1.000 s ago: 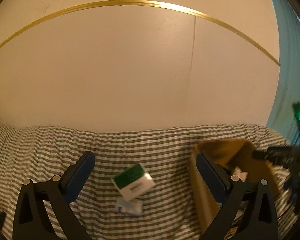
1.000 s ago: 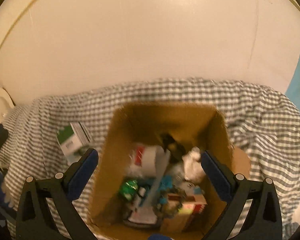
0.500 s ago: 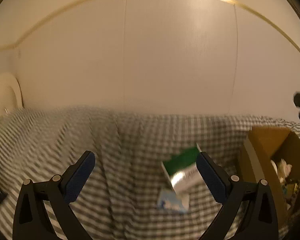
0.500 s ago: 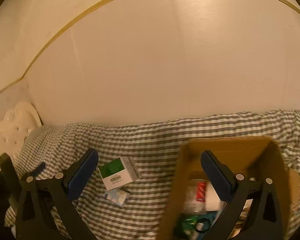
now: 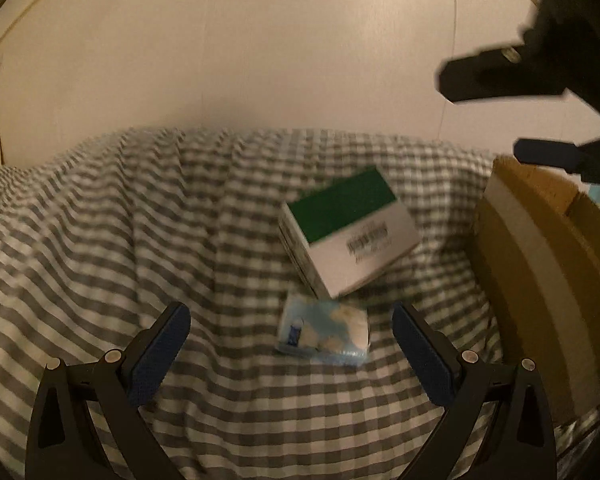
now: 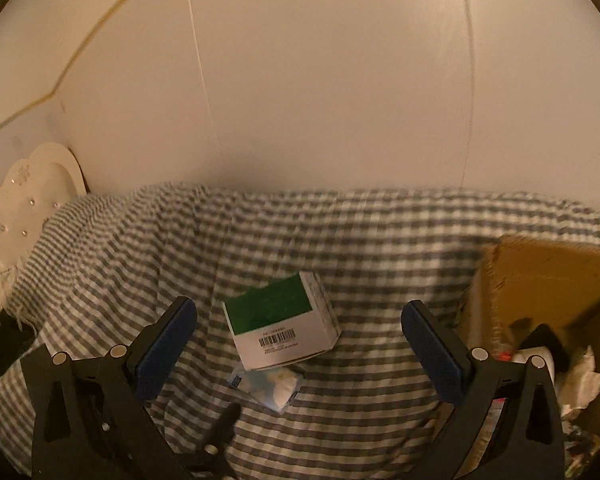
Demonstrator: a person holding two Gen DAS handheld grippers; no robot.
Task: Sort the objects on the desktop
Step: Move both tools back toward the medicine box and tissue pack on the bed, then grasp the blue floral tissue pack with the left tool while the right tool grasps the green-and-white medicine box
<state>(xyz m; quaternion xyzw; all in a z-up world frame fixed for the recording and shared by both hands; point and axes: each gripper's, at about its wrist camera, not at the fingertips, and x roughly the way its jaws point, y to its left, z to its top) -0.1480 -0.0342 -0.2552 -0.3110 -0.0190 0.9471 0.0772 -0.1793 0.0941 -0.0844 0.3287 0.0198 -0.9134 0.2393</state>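
Checked cloth [image 5: 140, 240], both grippers' fingers [image 5: 160, 352] [image 6: 432, 344] spread, empty, angled toward green-white box [image 5: 348, 236]

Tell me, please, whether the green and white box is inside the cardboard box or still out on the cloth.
Out: the green and white box lies on the checked cloth, left of the cardboard box.

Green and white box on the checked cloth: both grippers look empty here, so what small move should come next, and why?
Probably ease the open left gripper forward and down onto the blue and white packet, which lies just ahead between its fingers. The green and white box lies behind it, apparently overlapping its far edge, beside the cardboard box. The right gripper is open too.
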